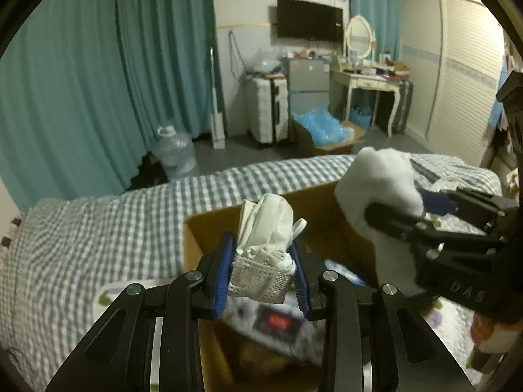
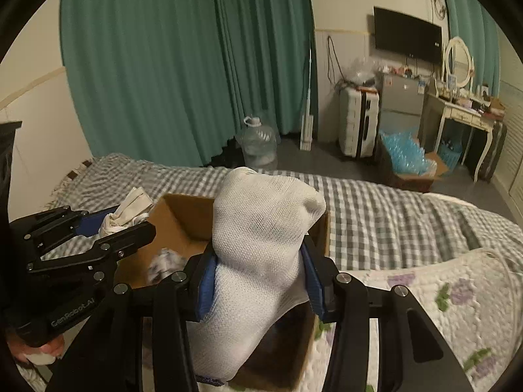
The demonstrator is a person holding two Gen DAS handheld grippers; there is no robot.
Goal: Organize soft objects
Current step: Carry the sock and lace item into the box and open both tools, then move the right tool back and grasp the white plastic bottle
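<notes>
The left gripper [image 1: 263, 266], lettered "GenRobot.AI", clamps a crumpled cream-and-mesh fabric bundle [image 1: 266, 228] above the open brown cardboard box [image 1: 209, 225]; the right gripper [image 2: 258, 282] clamps a white knitted sock [image 2: 258, 228] over it.

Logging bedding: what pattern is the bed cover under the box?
Grey-and-white check bed cover, clearest in right wrist view.

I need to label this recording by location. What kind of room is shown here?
Most likely a bedroom in a home. A bed with a checked cover fills the foreground, a dressing table with an oval mirror stands by the far wall, and a television hangs above.
</notes>
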